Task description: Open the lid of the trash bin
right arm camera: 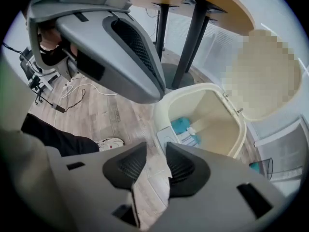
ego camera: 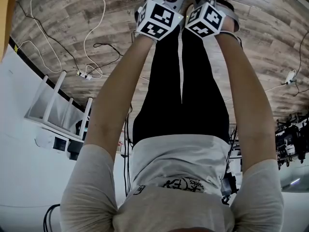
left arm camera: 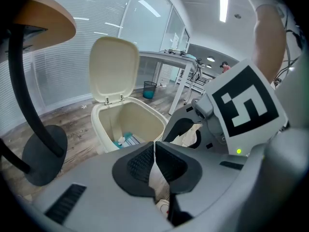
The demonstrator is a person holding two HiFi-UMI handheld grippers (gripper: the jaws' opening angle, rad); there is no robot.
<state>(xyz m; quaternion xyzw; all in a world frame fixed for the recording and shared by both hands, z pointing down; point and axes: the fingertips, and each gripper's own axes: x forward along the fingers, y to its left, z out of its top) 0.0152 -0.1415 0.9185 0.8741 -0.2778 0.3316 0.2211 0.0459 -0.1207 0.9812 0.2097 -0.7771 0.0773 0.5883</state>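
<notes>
The cream trash bin [left arm camera: 145,111] stands on the wood floor with its lid [left arm camera: 113,66] swung up and upright. In the right gripper view the bin [right arm camera: 212,105] shows blue and white litter [right arm camera: 182,127] at its bottom; a mosaic patch covers its lid. My left gripper [left arm camera: 154,151] hangs in the air short of the bin, pads touching, holding nothing. My right gripper [right arm camera: 157,154] is beside it, with a narrow gap between its pads and nothing in it. In the head view only the left marker cube [ego camera: 157,16] and the right marker cube [ego camera: 205,18] show, held out side by side.
A round wooden table [left arm camera: 46,16] on a black pedestal [right arm camera: 193,28] stands close to the bin. Cables [ego camera: 91,57] trail over the floor near a white rack [ego camera: 58,105]. A small teal basket [left arm camera: 150,89] sits by far desks. The person's shoe [right arm camera: 108,143] is below.
</notes>
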